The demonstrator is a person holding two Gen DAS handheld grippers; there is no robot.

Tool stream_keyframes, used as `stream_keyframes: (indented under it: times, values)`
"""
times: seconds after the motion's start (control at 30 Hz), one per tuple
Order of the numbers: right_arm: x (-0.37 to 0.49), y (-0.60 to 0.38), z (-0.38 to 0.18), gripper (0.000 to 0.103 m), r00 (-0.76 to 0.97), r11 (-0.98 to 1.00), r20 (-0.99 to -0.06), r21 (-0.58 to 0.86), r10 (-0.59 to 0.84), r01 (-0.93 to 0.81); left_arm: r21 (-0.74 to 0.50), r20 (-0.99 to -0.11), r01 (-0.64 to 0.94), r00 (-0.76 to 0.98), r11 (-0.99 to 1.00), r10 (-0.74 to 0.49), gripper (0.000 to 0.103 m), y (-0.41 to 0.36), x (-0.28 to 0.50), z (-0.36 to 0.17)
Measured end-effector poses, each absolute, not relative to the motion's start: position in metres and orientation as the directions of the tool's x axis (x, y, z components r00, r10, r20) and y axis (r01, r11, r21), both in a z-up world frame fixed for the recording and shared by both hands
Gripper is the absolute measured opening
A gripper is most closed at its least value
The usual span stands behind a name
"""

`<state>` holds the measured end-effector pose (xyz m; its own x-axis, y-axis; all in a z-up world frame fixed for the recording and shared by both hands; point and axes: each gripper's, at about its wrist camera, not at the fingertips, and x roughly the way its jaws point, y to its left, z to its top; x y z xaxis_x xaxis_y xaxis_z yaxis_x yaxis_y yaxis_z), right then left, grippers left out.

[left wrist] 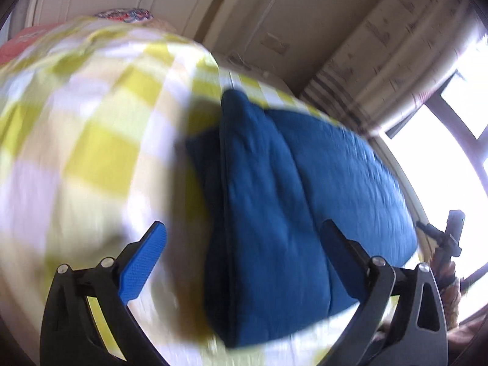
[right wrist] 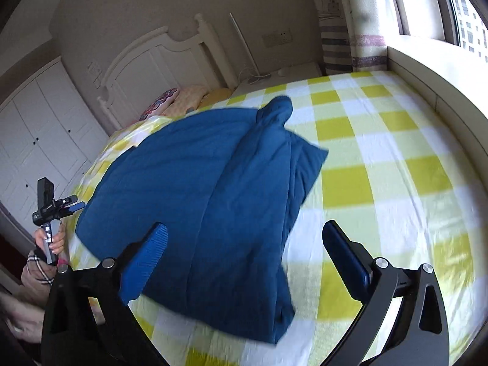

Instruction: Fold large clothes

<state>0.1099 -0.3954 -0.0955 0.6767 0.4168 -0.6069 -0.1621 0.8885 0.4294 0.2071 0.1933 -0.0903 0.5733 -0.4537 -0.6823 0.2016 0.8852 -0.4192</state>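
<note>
A large dark blue garment (right wrist: 213, 189) lies folded in a thick pad on the yellow and white checked bed sheet (right wrist: 381, 158). It also shows in the left wrist view (left wrist: 289, 201), which is motion blurred. My left gripper (left wrist: 244, 259) is open and empty, held above the garment's near edge. My right gripper (right wrist: 244, 262) is open and empty, also above the garment's near part. The left gripper (right wrist: 73, 206) shows small at the left bed edge in the right wrist view, held in a hand.
Pillows (right wrist: 183, 100) lie at the head of the bed by the white headboard (right wrist: 158, 61). A white wardrobe (right wrist: 39, 140) stands to the left. A window ledge (right wrist: 433, 82) and a curtain (right wrist: 344, 30) border the bed's right side.
</note>
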Motion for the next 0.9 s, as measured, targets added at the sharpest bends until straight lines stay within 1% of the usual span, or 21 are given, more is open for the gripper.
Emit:
stream_keyframes:
  times: [0.07, 0.1, 0.13, 0.17, 0.2, 0.23, 0.27, 0.3, 0.37, 0.43, 0.53, 0.7, 0.83, 0.9]
  values:
    - [0.094, -0.390, -0.113, 0.098, 0.662, 0.880, -0.611, 0.445, 0.435, -0.167, -0.414, -0.698, 0.232, 0.540, 0.880, -0.470, 0.100, 0.182, 0.189, -0.108]
    - [0.092, -0.387, -0.121, 0.096, 0.654, 0.869, -0.606, 0.463, 0.453, -0.173, -0.409, -0.701, 0.248, 0.531, 0.878, -0.476, 0.101, 0.174, 0.184, -0.116]
    - [0.093, -0.383, -0.129, 0.084, 0.643, 0.853, -0.598, 0.491, 0.478, -0.177, -0.383, -0.683, 0.255, 0.569, 0.888, -0.458, 0.100, 0.169, 0.178, -0.117]
    - [0.094, -0.378, -0.136, 0.076, 0.651, 0.862, -0.606, 0.483, 0.457, -0.155, -0.381, -0.669, 0.251, 0.589, 0.890, -0.453, 0.099, 0.165, 0.175, -0.119]
    - [0.094, -0.374, -0.138, 0.073, 0.663, 0.867, -0.601, 0.473, 0.447, -0.156, -0.392, -0.656, 0.237, 0.606, 0.889, -0.451, 0.087, 0.163, 0.174, -0.119]
    - [0.093, -0.370, -0.136, 0.067, 0.675, 0.868, -0.587, 0.467, 0.447, -0.169, -0.449, -0.633, 0.232, 0.599, 0.863, -0.491, 0.079, 0.162, 0.173, -0.120]
    - [0.091, -0.366, -0.132, 0.061, 0.689, 0.876, -0.580, 0.450, 0.434, -0.173, -0.477, -0.617, 0.210, 0.612, 0.854, -0.495, 0.062, 0.164, 0.170, -0.118]
    - [0.088, -0.361, -0.128, 0.058, 0.698, 0.891, -0.587, 0.421, 0.411, -0.171, -0.470, -0.616, 0.187, 0.631, 0.862, -0.472, 0.048, 0.163, 0.165, -0.115]
    - [0.080, -0.355, -0.120, 0.042, 0.720, 0.916, -0.590, 0.364, 0.365, -0.166, -0.436, -0.612, 0.184, 0.656, 0.881, -0.441, 0.035, 0.163, 0.151, -0.106]
    - [0.070, -0.354, -0.115, 0.039, 0.722, 0.921, -0.593, 0.354, 0.357, -0.165, -0.407, -0.620, 0.190, 0.661, 0.894, -0.423, 0.033, 0.160, 0.132, -0.101]
    - [0.054, -0.349, -0.114, 0.038, 0.709, 0.924, -0.607, 0.335, 0.360, -0.182, -0.362, -0.638, 0.203, 0.657, 0.910, -0.401, 0.033, 0.157, 0.108, -0.098]
    - [0.032, -0.348, -0.116, 0.038, 0.687, 0.917, -0.616, 0.342, 0.385, -0.206, -0.382, -0.646, 0.193, 0.644, 0.904, -0.411, 0.034, 0.164, 0.088, -0.100]
    - [0.009, -0.343, -0.115, 0.038, 0.674, 0.918, -0.630, 0.336, 0.386, -0.211, -0.373, -0.653, 0.187, 0.642, 0.909, -0.401, 0.035, 0.164, 0.081, -0.098]
    - [-0.001, -0.342, -0.118, 0.038, 0.666, 0.915, -0.633, 0.342, 0.394, -0.215, -0.380, -0.650, 0.186, 0.643, 0.906, -0.404, 0.037, 0.167, 0.077, -0.100]
